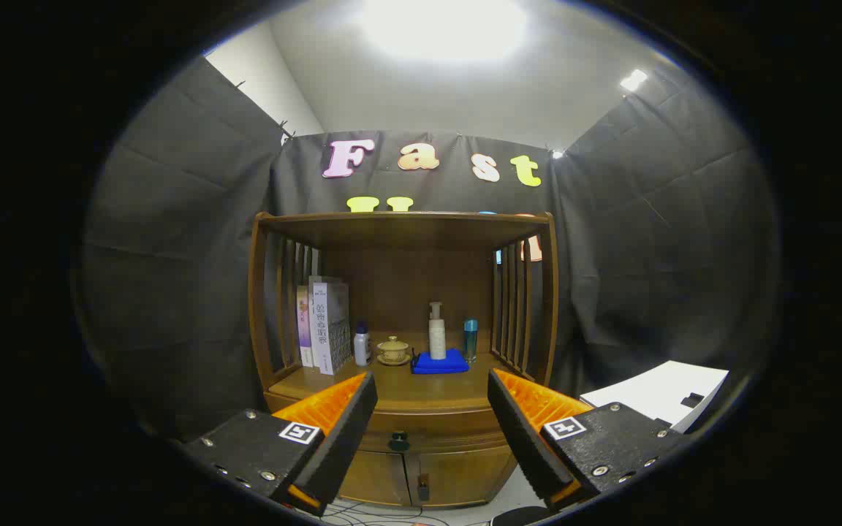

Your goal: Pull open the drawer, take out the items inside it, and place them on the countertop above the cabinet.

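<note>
A wooden cabinet stands ahead against the booth wall. Its drawer sits shut under the countertop, with a dark round knob on its front. My gripper hangs open in front of the cabinet, nothing between its fingers. The knob lies beyond the fingers, slightly left of the midline between them. On the countertop stand books, a small white bottle, a lidded tea cup on a saucer, a pump bottle on a blue cloth, and a blue bottle.
Below the drawer are two cabinet doors with a small dark handle. Cables lie on the floor in front of the cabinet. A white board rests to the right. Slatted sides flank the shelf space.
</note>
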### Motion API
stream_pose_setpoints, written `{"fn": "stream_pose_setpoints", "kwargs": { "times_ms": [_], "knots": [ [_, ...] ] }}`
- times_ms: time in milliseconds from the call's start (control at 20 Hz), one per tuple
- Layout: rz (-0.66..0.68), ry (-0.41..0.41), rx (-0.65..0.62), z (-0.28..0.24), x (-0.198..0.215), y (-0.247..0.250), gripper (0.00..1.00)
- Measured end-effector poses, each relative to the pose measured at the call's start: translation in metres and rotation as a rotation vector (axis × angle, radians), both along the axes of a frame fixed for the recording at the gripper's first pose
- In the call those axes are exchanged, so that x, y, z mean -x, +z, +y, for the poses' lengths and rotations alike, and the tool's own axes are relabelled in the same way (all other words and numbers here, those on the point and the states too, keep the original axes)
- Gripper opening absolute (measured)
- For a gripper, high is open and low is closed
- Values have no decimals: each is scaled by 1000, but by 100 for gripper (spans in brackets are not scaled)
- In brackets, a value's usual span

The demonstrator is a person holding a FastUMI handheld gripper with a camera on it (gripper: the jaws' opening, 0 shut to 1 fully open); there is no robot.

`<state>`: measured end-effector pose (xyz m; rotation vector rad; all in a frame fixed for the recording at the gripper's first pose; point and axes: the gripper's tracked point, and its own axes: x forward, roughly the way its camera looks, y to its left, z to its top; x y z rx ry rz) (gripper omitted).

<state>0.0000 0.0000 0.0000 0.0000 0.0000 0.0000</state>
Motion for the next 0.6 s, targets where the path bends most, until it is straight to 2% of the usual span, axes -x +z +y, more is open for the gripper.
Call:
{"fn": "stream_pose_setpoints", "kwargs": {
  "times_ms": [600],
  "knots": [
    [0,49,-8,24,5,-4,95]
  ]
}}
